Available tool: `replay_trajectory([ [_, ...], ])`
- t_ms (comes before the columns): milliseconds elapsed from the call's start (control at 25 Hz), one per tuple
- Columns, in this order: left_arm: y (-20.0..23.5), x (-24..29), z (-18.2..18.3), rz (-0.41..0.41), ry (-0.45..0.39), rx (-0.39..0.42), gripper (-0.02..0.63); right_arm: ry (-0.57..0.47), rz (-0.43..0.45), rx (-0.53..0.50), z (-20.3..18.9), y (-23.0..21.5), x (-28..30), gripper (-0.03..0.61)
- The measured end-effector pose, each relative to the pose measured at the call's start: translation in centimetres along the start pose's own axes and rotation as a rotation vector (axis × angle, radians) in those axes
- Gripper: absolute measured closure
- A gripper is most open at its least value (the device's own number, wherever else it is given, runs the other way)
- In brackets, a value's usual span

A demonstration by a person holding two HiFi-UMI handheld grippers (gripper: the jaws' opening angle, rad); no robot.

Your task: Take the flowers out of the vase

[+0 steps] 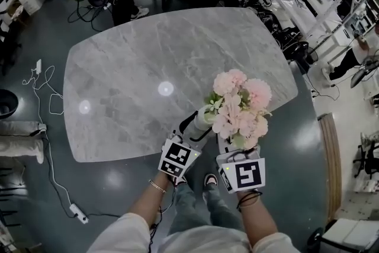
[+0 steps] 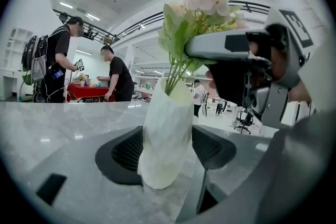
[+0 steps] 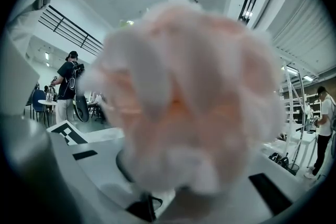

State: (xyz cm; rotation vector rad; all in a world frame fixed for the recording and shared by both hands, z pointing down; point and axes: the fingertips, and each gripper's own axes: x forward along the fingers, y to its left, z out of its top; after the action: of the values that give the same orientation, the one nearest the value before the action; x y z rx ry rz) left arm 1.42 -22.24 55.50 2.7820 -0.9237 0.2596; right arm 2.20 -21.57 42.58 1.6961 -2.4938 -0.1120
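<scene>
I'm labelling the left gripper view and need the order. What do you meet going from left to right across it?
Person with backpack, red table, person in black shirt, vase, right gripper.

We see a white faceted vase [image 2: 168,134] standing near the front edge of the grey marble table [image 1: 118,98]. The pale pink flowers [image 1: 240,106], with green leaves, bunch above it, and we find their green stems sitting inside its mouth.

Grey marble-look table [image 1: 136,74] with rounded corners stood on a dark floor [image 1: 35,186]. A white vase [image 1: 204,118] sat at its near-right edge.
</scene>
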Motion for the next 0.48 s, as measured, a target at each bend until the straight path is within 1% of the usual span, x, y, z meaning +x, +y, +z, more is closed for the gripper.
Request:
replay_trajectory([
  [320, -0.2, 0.2, -0.1, 0.026, 0.019, -0.009, 0.318, 0.001, 0.004, 0.015, 0.7, -0.6, -0.3, 0.537],
  [480, -0.2, 0.3, 0.7, 0.037, 0.020, -0.018, 0.318, 0.000, 0.010, 0.022, 1.5, -1.2, -0.2, 0.540],
])
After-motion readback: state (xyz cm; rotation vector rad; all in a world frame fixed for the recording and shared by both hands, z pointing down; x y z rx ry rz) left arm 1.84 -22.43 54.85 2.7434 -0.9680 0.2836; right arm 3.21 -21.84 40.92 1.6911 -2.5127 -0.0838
